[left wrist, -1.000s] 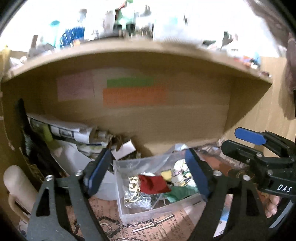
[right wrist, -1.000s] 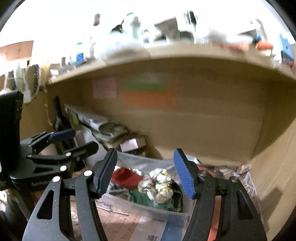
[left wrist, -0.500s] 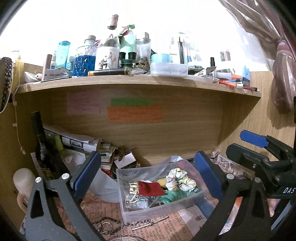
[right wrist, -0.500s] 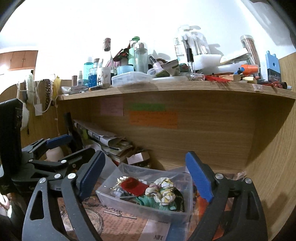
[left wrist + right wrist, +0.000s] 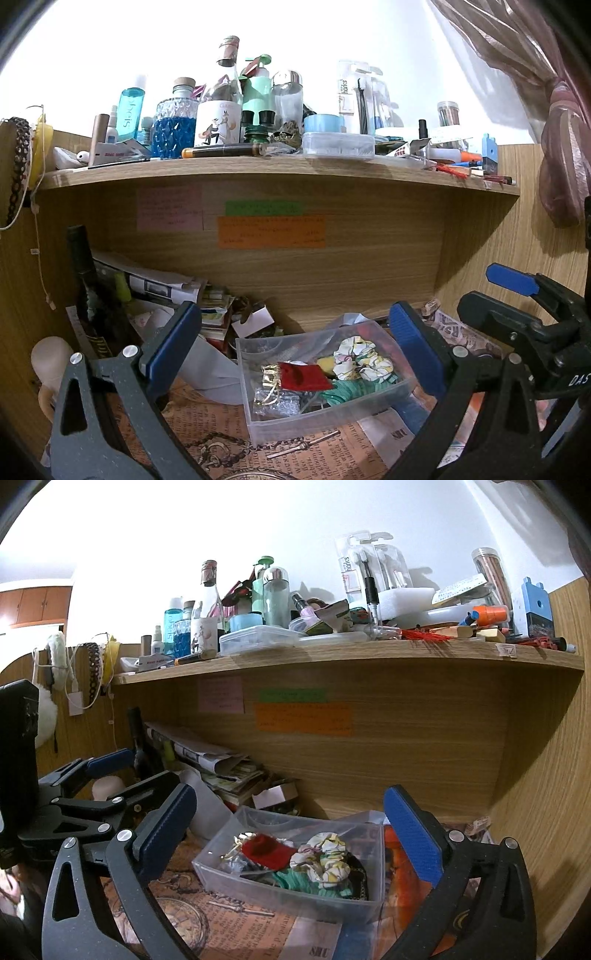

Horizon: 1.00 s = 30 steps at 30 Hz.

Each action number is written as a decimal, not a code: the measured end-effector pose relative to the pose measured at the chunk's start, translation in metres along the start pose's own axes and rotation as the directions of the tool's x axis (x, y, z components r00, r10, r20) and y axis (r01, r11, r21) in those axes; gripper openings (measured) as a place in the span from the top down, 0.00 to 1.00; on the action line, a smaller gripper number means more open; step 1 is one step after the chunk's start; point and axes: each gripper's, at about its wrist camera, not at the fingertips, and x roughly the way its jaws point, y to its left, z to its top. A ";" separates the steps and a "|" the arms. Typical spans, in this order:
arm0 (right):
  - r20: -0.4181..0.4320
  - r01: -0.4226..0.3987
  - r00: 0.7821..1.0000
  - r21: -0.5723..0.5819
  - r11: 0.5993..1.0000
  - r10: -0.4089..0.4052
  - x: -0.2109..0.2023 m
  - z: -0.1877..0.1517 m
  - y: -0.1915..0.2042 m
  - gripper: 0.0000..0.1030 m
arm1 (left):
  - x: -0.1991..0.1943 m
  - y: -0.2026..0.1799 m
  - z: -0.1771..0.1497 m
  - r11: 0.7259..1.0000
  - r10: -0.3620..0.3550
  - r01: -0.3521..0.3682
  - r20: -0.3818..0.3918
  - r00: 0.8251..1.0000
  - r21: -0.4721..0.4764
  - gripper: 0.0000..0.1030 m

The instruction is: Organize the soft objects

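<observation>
A clear plastic bin [image 5: 332,415] stands on the desk under a wooden shelf. It holds a red cloth pouch [image 5: 303,375], a white patterned scrunchie [image 5: 360,356], a green scrunchie [image 5: 349,391] and gold and silver trinkets. The bin [image 5: 295,897] also shows in the right wrist view, with the red pouch [image 5: 267,849] and the white scrunchie [image 5: 327,860]. My left gripper [image 5: 295,345] is open and empty, held back from the bin. My right gripper [image 5: 290,827] is open and empty, also in front of the bin.
The upper shelf [image 5: 280,173] is crowded with bottles and boxes. Stacked papers [image 5: 155,288] and a small white box [image 5: 255,321] lie behind the bin on the left. A chain with a pocket watch [image 5: 236,454] lies on printed paper in front. Wooden side wall [image 5: 546,775] on the right.
Both grippers have pulled back and up from the bin, so the bin looks smaller and the upper shelf has come into view. Both stay open and empty.
</observation>
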 end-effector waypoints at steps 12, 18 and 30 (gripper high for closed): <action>0.001 -0.002 1.000 -0.005 1.000 0.002 -0.001 0.000 0.004 0.00 | -0.001 0.000 0.000 1.000 0.006 -0.006 -0.001 1.000 -0.003 0.00; 0.001 -0.002 1.000 -0.004 1.000 0.002 -0.001 0.000 0.003 0.00 | 0.000 0.001 -0.001 1.000 0.004 -0.004 -0.001 1.000 0.001 0.00; -0.001 -0.004 1.000 -0.001 1.000 0.004 -0.001 0.000 0.005 0.00 | 0.000 0.000 -0.001 1.000 -0.002 0.002 -0.002 1.000 0.005 0.00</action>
